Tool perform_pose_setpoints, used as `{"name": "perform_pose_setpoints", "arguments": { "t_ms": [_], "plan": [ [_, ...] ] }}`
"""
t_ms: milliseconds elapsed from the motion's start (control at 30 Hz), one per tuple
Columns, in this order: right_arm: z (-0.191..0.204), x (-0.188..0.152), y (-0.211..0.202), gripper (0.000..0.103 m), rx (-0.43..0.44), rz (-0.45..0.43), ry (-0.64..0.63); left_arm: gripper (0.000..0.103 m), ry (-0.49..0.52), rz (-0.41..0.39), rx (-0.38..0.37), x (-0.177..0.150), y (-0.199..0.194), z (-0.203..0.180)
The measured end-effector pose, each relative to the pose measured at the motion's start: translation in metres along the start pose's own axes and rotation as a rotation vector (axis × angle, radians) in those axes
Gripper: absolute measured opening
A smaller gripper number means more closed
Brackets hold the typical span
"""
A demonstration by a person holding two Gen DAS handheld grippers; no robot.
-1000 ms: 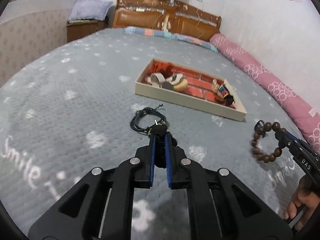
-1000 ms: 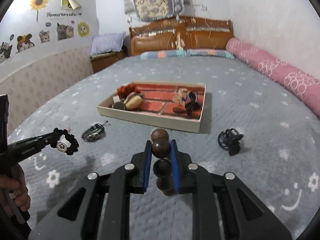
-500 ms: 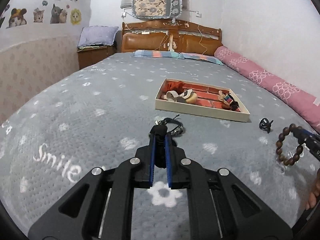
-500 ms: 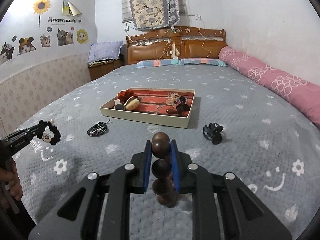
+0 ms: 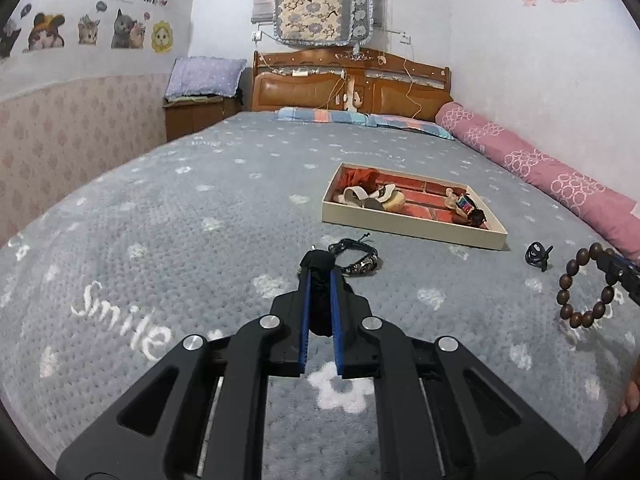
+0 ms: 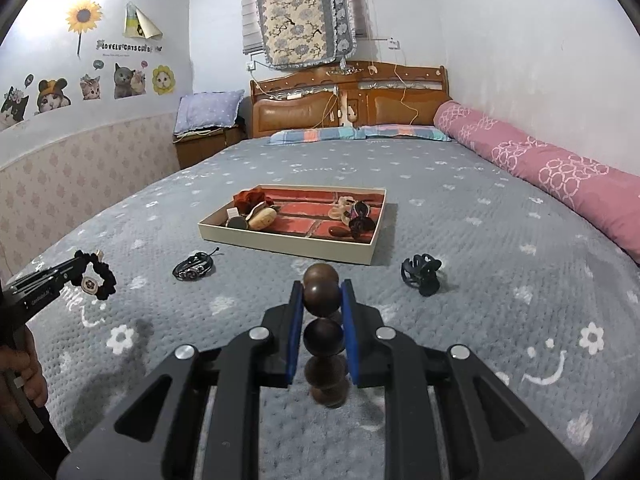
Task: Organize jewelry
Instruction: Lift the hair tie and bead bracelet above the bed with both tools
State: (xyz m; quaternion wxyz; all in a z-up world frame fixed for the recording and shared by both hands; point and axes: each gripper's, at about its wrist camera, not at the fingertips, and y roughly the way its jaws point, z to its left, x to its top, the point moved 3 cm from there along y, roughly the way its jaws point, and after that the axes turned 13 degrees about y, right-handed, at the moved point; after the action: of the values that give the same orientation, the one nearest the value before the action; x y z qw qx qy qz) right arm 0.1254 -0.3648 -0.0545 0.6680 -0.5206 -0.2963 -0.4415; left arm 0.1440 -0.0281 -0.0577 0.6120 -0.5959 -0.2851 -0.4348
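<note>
My left gripper (image 5: 320,272) is shut on a black scrunchie (image 5: 318,260), held above the grey bedspread. In the right wrist view that scrunchie (image 6: 100,282), with a small round badge, hangs from the left gripper (image 6: 82,259) at the far left. My right gripper (image 6: 321,286) is shut on a brown wooden bead bracelet (image 6: 323,344); the left wrist view shows this bracelet (image 5: 584,286) dangling at the right edge. A shallow cream tray (image 5: 400,226) (image 6: 280,242) with a brick-pattern floor lies ahead of both grippers and holds several accessories.
A black braided cord bracelet (image 5: 358,260) (image 6: 194,268) lies on the bed just short of the tray. A black claw clip (image 5: 538,254) (image 6: 422,274) lies to the tray's right. A long pink bolster (image 6: 552,172) lines the right wall. A hand (image 6: 24,372) grips the left tool.
Both grippers have drawn back from the tray, which now looks smaller and farther. The left gripper moved off the cord bracelet and tilted up. Both grips are unchanged.
</note>
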Motion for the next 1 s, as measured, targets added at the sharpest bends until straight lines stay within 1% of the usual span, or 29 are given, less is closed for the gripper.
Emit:
{"name": "perform_pose_setpoints", "arguments": {
  "t_ms": [567, 1000],
  "plan": [
    [-0.0007, 0.0041, 0.0002, 0.019, -0.001, -0.004, -0.001, 0.008, 0.005, -0.002, -0.011, 0.0009, 0.0041, -0.0053],
    [0.0043, 0.0031, -0.0012, 0.019, -0.009, -0.005, -0.006, 0.008, 0.002, -0.028, -0.002, 0.0026, 0.0013, -0.0020]
  ]
}}
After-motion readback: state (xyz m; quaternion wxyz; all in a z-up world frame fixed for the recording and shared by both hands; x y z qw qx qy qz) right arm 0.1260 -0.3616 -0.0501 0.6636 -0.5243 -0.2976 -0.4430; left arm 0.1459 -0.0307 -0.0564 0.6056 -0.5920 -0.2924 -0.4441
